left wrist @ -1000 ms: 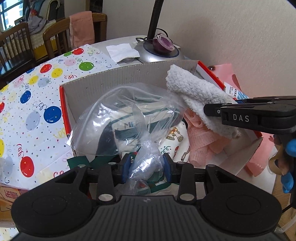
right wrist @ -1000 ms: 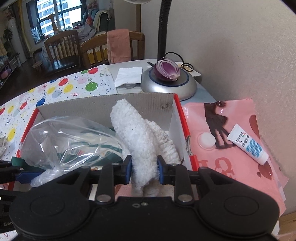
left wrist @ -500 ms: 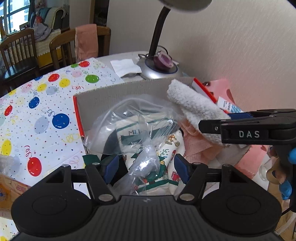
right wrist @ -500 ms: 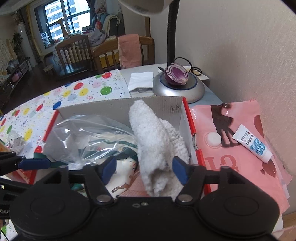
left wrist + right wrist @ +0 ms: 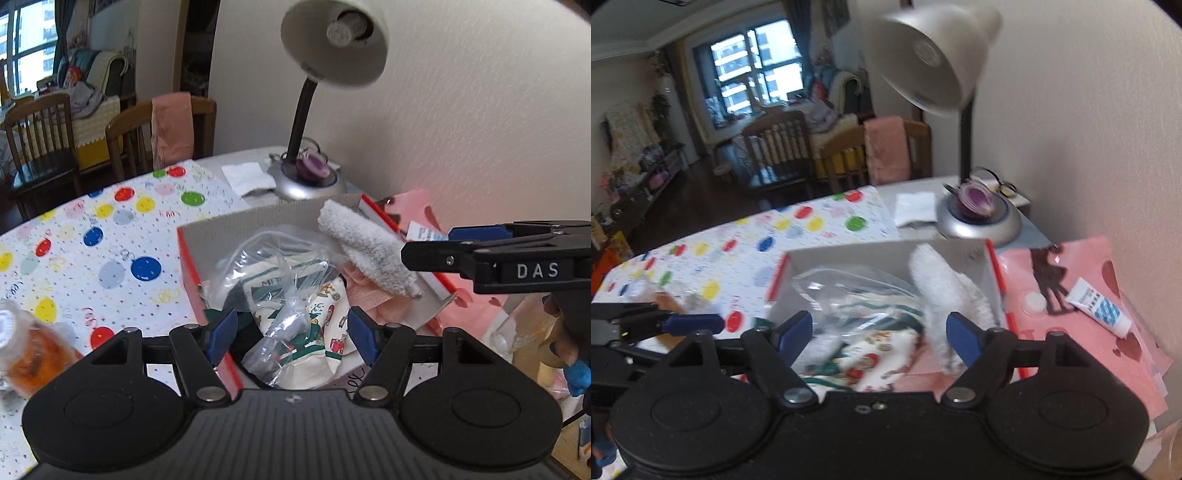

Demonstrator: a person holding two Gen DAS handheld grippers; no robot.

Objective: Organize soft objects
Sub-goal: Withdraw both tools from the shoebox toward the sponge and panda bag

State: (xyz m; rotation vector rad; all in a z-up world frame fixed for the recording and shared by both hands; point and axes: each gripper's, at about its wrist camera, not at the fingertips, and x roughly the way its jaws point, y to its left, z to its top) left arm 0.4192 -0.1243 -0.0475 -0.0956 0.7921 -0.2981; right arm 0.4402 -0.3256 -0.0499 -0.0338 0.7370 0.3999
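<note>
Hovering above a cardboard box (image 5: 207, 230) with red edges, the left hand-held gripper (image 5: 291, 334) is seen with its blue pads spread apart; a clear plastic bag (image 5: 280, 266) lies below and between them, touched by neither pad. Inside the bag, folded fabric with green stripes can be made out, and beside it a cloth printed with small festive figures (image 5: 328, 314). The right hand-held gripper (image 5: 879, 334) is seen with its jaws opening; a white fluffy towel (image 5: 942, 288) stands between and beyond its pads, free of both. In the left wrist view the towel is propped against the far right corner of the box, tilted, with pink fabric (image 5: 373, 299) under it. The right hand-held gripper is also seen in that view, coming in from the right edge.

The box rests on a tabletop covered by a cloth with coloured balloons (image 5: 92, 251). To the right of the box a pink sheet (image 5: 1082, 295) is laid, with a small white and blue tube (image 5: 1099, 308) on it. At the far side a desk lamp (image 5: 938, 62) is set, a purple onion half (image 5: 975, 195) on its base, and a white tissue (image 5: 914, 206) just left of it. Wooden chairs (image 5: 40, 140) are visible farther back.
</note>
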